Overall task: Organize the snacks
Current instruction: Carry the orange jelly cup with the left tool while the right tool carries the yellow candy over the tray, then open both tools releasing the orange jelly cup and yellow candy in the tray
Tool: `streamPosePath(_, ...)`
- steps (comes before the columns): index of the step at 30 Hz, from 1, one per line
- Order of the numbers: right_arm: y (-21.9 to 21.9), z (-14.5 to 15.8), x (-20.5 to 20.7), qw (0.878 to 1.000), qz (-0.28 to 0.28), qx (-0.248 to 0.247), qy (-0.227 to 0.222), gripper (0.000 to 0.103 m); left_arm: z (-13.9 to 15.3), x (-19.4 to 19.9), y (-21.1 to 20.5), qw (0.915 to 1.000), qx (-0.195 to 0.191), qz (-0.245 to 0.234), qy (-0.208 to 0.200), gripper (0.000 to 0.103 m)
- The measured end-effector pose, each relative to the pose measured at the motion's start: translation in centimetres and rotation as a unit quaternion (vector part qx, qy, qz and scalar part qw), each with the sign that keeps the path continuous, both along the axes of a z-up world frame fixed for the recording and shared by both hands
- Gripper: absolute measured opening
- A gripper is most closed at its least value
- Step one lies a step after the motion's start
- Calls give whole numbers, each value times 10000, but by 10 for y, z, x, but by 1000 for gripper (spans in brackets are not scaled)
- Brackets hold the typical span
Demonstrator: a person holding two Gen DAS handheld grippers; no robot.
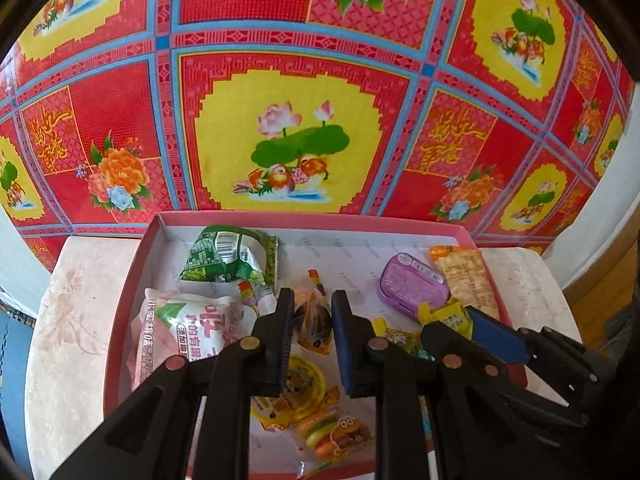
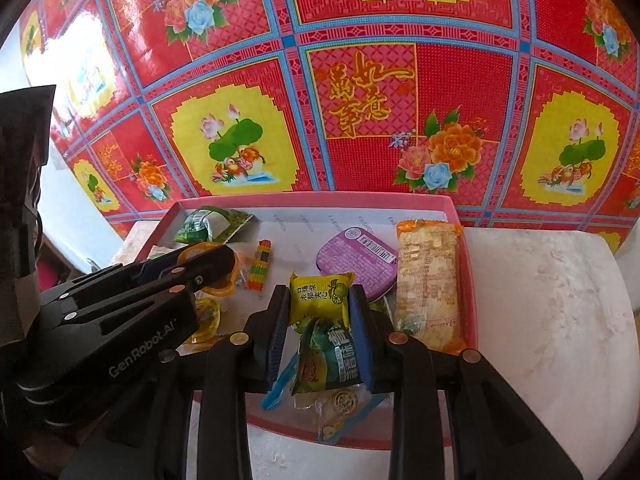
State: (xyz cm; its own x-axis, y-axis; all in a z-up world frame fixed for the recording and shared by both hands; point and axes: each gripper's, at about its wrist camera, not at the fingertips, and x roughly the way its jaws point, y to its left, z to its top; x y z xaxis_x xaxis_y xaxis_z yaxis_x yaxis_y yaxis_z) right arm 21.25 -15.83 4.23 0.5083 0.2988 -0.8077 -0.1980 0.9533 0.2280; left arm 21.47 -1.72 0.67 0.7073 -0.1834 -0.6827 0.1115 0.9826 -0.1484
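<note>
Left wrist view: our left gripper (image 1: 311,320) has its jaws clamped on a small orange-brown snack packet (image 1: 315,322) above the pink box (image 1: 132,280); a pink-white bag (image 1: 188,324) lies just left. Right wrist view: our right gripper (image 2: 320,320) pinches a yellow packet (image 2: 320,296) over the same box, a long orange wafer pack (image 2: 430,280) to its right.
</note>
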Motion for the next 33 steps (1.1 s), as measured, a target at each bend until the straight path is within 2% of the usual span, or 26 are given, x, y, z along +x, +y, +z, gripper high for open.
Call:
streamPosePath(7,-1,1,-1,9999,-55,100,21,37,-1,-2,3,10000,20,82,27,20)
streamPosePath(16,-7,9,-8,9997,-178,135,-58,44,6,-11,8,9997,44,223,-1,39)
streamPosePath(18,-9,10,-10,9996,-212,172,-56,45,7,-14,10,9996,63,267,-25,47)
streamPosePath(22,-12,13,-14,9994,-250,245,-51,48,10,-22,12,9995,74,310,-43,51)
streamPosePath(27,-13,19,-22,9992,-283,284,-90,49,14,-35,16,9988,126,457,-118,66)
streamPosePath(33,-11,23,-34,9992,-255,281,-124,50,15,-49,20,9984,165,533,-125,68)
